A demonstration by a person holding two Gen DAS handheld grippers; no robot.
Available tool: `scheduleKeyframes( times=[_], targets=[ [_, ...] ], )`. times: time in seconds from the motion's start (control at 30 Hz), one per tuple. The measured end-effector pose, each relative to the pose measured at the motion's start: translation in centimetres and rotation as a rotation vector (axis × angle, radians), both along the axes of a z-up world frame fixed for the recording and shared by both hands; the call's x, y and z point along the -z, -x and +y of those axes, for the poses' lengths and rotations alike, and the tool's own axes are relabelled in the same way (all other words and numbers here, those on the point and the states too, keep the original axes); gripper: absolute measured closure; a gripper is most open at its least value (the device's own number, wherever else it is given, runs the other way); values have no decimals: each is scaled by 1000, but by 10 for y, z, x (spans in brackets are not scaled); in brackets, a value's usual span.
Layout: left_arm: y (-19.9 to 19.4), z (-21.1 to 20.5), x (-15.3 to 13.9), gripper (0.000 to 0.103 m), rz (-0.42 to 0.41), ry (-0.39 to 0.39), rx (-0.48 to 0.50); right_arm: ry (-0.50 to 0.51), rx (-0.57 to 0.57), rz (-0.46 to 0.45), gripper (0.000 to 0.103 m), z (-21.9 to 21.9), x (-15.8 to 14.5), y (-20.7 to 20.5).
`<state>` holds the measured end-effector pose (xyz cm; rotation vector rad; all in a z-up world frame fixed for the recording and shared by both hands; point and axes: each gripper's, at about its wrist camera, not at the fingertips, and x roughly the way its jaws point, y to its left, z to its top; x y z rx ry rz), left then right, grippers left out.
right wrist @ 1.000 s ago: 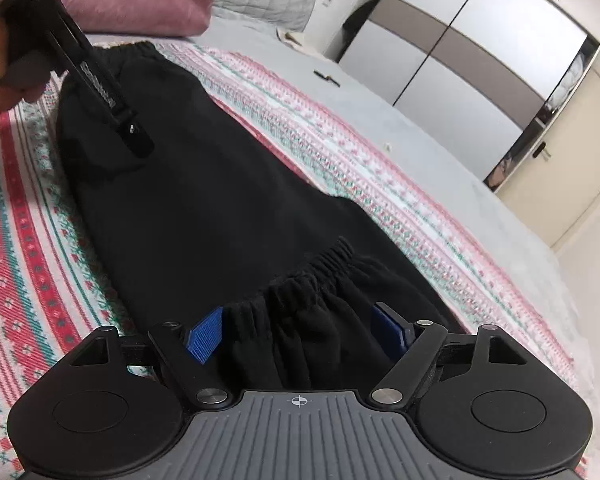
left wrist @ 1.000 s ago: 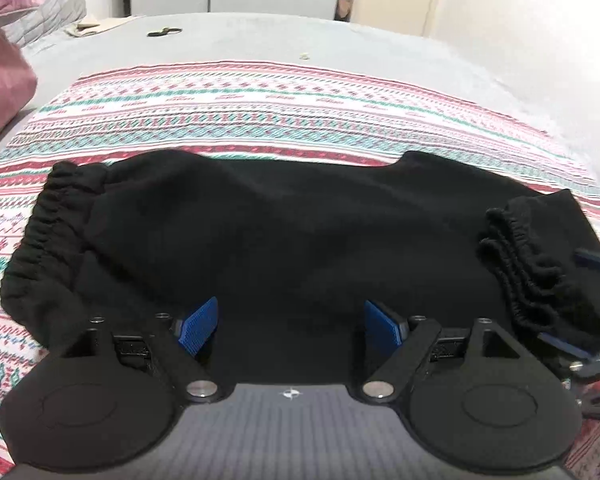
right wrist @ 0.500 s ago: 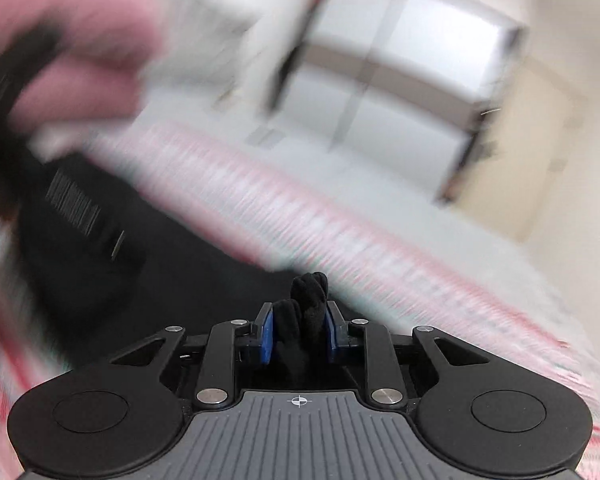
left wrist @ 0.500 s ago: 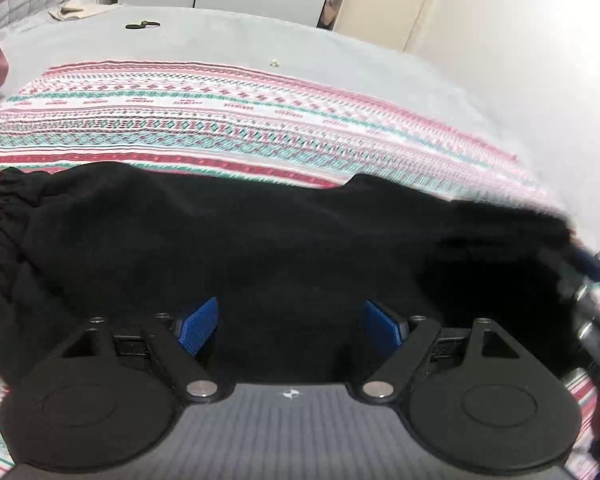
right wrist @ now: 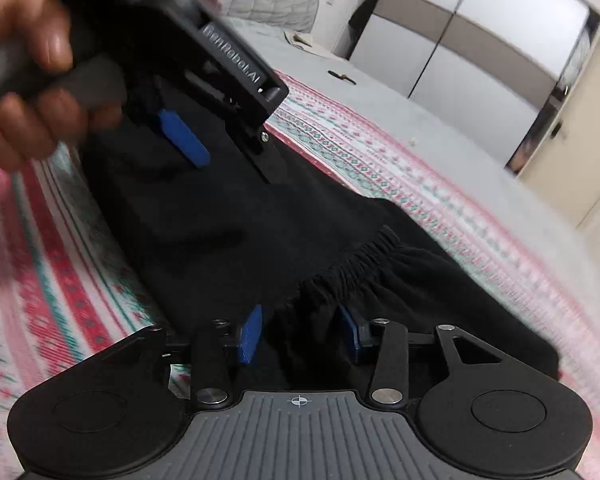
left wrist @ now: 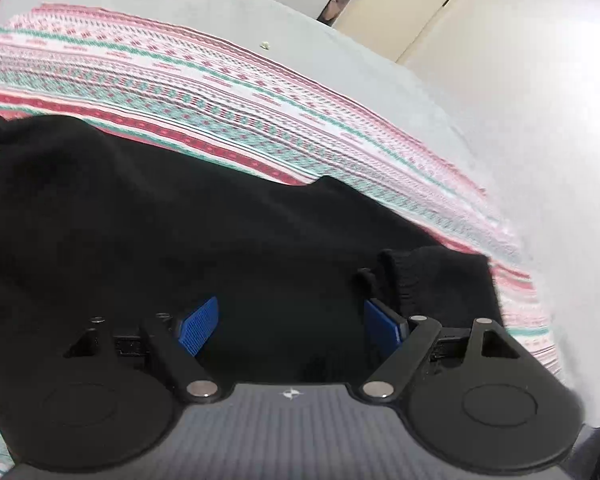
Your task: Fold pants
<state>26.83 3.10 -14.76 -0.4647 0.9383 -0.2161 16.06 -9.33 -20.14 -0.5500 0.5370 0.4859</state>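
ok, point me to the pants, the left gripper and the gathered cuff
pants (right wrist: 228, 216), right wrist view, flat black fabric mid-leg
left gripper (left wrist: 290, 320), left wrist view, midway between the open blue pads
gathered cuff (right wrist: 352, 260), right wrist view, elastic ruffled edge

Soft, even indoor light fills both views, with no glare and only faint shadows. The black pants (left wrist: 220, 240) swallow nearly all detail. Fisheye bending curves the room toward the edges, strongest from 12 to 3 o'clock. Motion blur smears the patterned blanket (right wrist: 40, 280) at 9 o'clock and the hand (right wrist: 32, 80) at 10 o'clock
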Motion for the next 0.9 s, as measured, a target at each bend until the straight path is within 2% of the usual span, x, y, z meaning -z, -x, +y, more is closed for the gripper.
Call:
scheduleKeyframes(
  times=[0.07, 0.23, 0.3, 0.4, 0.5, 0.53, 0.6, 0.7, 0.77, 0.8, 0.87, 0.9],
  targets=[
    [-4, -9, 2, 3, 4, 35, 17, -50, 8, 17, 65, -10, -7, -3],
    [-16, -32, 17, 3, 44, 85, 33, -138, 106, -39, 64, -27, -16, -14],
    [-18, -38, 22, 3, 63, 137, 29, -119, 44, -6, 68, -25, -10, -15],
    [-21, -43, 31, 3, 83, 212, 16, -13, -37, 56, 73, -25, 3, -3],
    [-21, -55, 32, 3, 57, 157, 43, 5, -19, 57, 78, -24, 8, -2],
    [-21, -59, 31, 3, 37, 145, 52, 2, -14, 55, 81, -26, 7, -1],
    [-20, -66, 34, 4, 13, 139, 76, 12, -14, 45, 81, -27, 6, 0],
    [-21, -76, 38, 12, -11, 114, 90, 44, -22, 23, 81, -19, 10, 3],
    [-23, -78, 43, 30, -1, 157, 107, 53, -14, 17, 81, -12, 14, 9],
    [-23, -80, 45, 34, -3, 141, 103, 54, -10, 15, 81, -9, 16, 10],
    [-22, -83, 45, 48, -23, 89, 110, 49, -1, 17, 81, -9, 16, 9],
    [-23, -83, 47, 50, -26, 93, 105, 45, 3, 19, 81, 7, 19, 10]
  ],
)
